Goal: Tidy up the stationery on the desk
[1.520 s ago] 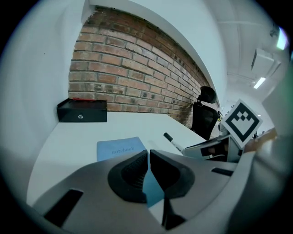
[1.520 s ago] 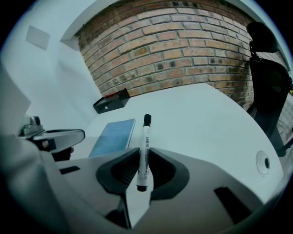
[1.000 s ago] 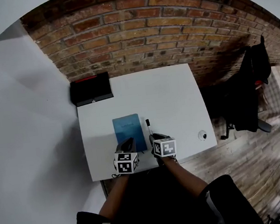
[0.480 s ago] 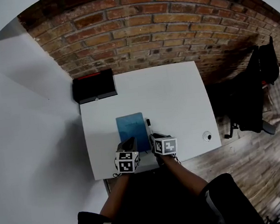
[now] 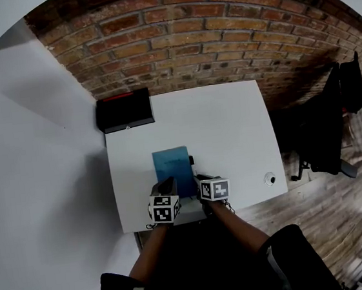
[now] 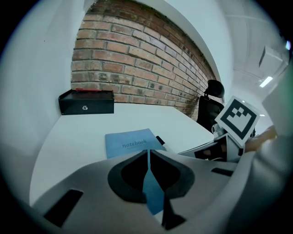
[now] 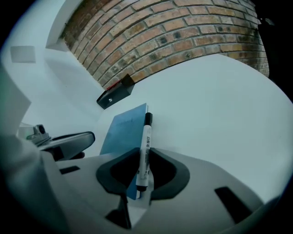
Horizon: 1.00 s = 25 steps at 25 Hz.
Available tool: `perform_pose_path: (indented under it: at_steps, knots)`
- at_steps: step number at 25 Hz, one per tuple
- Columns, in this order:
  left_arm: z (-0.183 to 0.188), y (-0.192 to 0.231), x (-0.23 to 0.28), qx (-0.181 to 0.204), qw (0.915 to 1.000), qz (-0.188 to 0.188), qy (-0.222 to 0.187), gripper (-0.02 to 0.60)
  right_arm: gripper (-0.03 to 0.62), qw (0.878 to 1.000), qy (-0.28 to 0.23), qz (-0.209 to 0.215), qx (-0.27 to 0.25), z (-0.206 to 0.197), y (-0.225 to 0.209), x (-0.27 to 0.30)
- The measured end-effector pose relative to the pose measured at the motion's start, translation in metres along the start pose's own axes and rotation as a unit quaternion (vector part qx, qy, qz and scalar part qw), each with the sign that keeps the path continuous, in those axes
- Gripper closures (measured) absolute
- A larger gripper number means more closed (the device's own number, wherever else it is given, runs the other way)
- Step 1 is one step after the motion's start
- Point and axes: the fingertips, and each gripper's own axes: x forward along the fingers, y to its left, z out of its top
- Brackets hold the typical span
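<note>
With the left gripper (image 6: 149,154) jaws pressed together, a blue notebook (image 6: 129,142) lies just beyond the fingertips, a pen (image 6: 160,140) along its right edge.

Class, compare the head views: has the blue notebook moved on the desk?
No. The notebook keeps its gap to the black box and the left edge of the desk; only the camera shifted.

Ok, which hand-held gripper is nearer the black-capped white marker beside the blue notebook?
Right. The right hand-held gripper has the black-capped white marker between its jaws; the left hand-held gripper, jaws together, sits over the near edge of the blue notebook, left of the marker.
</note>
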Motion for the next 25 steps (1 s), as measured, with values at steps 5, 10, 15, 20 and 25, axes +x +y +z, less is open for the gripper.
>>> perform_pose_path:
  at_steps: [5, 10, 15, 20, 25]
  knots:
    - [-0.0016, 0.0021, 0.0026, -0.002, 1.0, -0.002, 0.002, 0.554, 0.513, 1.0, 0.012, 0.002, -0.002, -0.0027, -0.0014, 0.0053]
    - [-0.0019, 0.0039, 0.0035, -0.001, 1.0, -0.002, 0.003, 0.554, 0.513, 1.0, 0.022, 0.003, -0.017, -0.0028, -0.0011, 0.0067]
    - [-0.0014, 0.0058, 0.0035, -0.002, 1.0, -0.002, 0.004, 0.554, 0.511, 0.999, 0.03, 0.001, -0.027, -0.003, -0.0007, 0.0069]
    - [-0.0009, 0.0048, 0.0045, -0.001, 1.0, -0.004, 0.006, 0.554, 0.496, 0.999, 0.032, 0.008, -0.036, -0.0013, 0.0025, 0.0072]
    - [-0.0011, 0.0056, 0.0059, -0.002, 1.0, -0.004, 0.005, 0.554, 0.487, 0.999, 0.024, 0.01, -0.035, 0.0036, 0.0018, 0.0065]
